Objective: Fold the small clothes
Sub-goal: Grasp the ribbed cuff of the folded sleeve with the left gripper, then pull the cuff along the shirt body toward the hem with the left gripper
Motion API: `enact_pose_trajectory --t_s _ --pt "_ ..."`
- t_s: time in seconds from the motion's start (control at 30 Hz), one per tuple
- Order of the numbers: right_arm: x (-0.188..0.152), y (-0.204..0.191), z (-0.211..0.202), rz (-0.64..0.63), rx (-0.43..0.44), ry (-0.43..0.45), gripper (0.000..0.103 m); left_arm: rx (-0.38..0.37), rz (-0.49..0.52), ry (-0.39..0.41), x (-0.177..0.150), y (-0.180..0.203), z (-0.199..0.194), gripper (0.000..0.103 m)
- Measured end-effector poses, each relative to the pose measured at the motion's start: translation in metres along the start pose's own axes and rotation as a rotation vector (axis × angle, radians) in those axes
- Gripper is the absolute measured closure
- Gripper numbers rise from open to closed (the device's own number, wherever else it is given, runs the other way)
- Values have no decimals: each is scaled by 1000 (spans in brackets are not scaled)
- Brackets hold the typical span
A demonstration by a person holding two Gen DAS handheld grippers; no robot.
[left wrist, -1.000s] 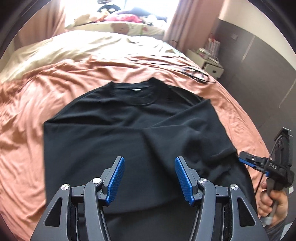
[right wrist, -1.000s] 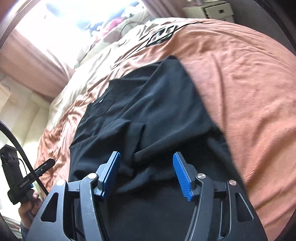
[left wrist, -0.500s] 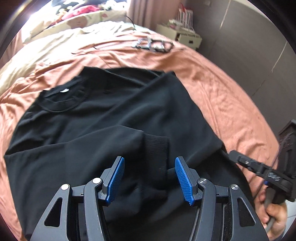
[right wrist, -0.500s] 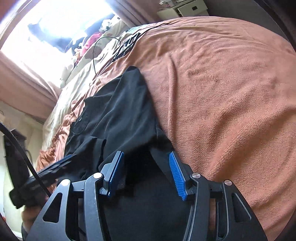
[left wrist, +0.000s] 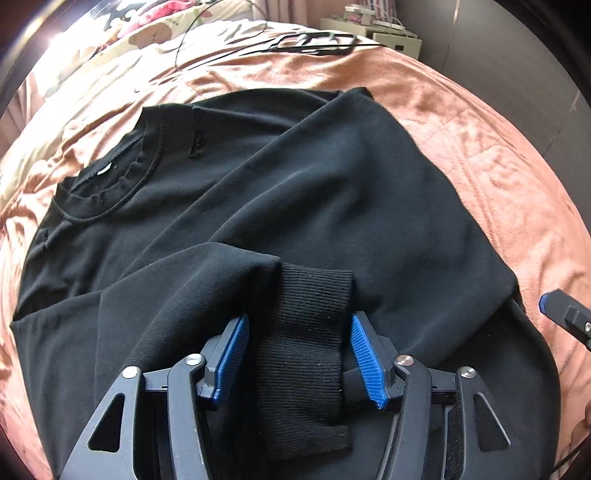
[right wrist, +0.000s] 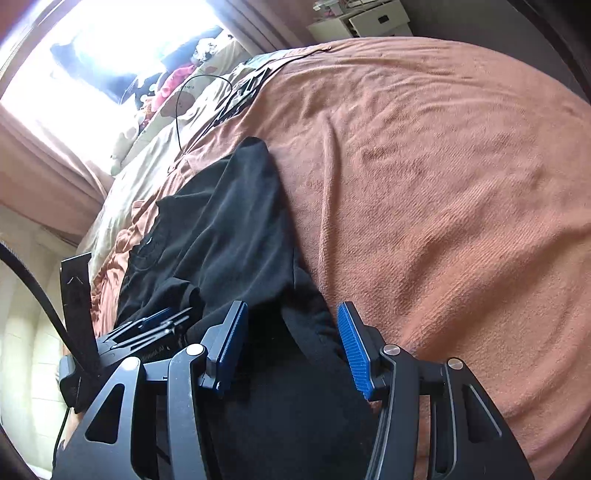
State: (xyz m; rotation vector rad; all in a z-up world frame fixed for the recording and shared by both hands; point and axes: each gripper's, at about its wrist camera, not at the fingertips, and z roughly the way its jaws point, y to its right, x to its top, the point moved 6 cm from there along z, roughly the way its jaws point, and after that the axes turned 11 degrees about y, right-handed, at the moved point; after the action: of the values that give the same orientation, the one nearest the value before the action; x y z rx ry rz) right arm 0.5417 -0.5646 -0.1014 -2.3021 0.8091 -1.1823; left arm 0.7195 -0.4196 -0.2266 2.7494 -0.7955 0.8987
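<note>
A black sweatshirt (left wrist: 280, 192) lies spread on the bed (left wrist: 498, 155), over a rust-coloured blanket, its round collar (left wrist: 107, 184) toward ten o'clock in the left wrist view and one sleeve folded across the body. The ribbed cuff (left wrist: 310, 332) of that sleeve sits at six o'clock, right between the blue pads of the left tool (left wrist: 299, 354). The jaws of this tool are closing around the cuff; the right-hand pad touches the rib edge, while a thin gap shows at the other pad, so the grip is not firm yet.

Over at four o'clock in that same view, the tip of the right tool (left wrist: 565, 314) peeks in at the garment's edge. From its own camera, the right tool (right wrist: 291, 343) hangs over the lower right corner of the sweatshirt, jaws spread part way, with a bunched fold of black cloth between the pads (right wrist: 352, 350) and neither pad clearly pressing on it. Bare blanket fills everything from twelve to four o'clock there. A nightstand (left wrist: 384, 33) stands beyond the bed at one o'clock.
</note>
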Motion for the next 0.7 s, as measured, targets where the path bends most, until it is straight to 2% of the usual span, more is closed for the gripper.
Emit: enact_pose_trajectory --t_s 0.03,0.07,0.1,0.17,0.33,0.5,0.7 --pt "-1 -1 0 -13 -12 -1 54 14 2 -2 0 -3 0 67" --pt "-2 -2 1 -23 -18 -4 54 37 8 -6 1 -8 -1 85" --pt "-2 -3 1 -20 -11 -7 54 47 4 -11 2 -12 -2 92" --pt "-2 -5 1 -20 -8 -8 54 -20 -49 -6 5 -23 -12 94" --pt "2 -10 3 -37 -4 -4 54 -59 -62 55 15 -45 -49 94" --pt "1 -21 1 -46 18 -14 54 -44 -77 99 21 -78 -92 94" --pt "0 -32 2 -79 23 -7 54 31 -107 129 20 -132 -130 94"
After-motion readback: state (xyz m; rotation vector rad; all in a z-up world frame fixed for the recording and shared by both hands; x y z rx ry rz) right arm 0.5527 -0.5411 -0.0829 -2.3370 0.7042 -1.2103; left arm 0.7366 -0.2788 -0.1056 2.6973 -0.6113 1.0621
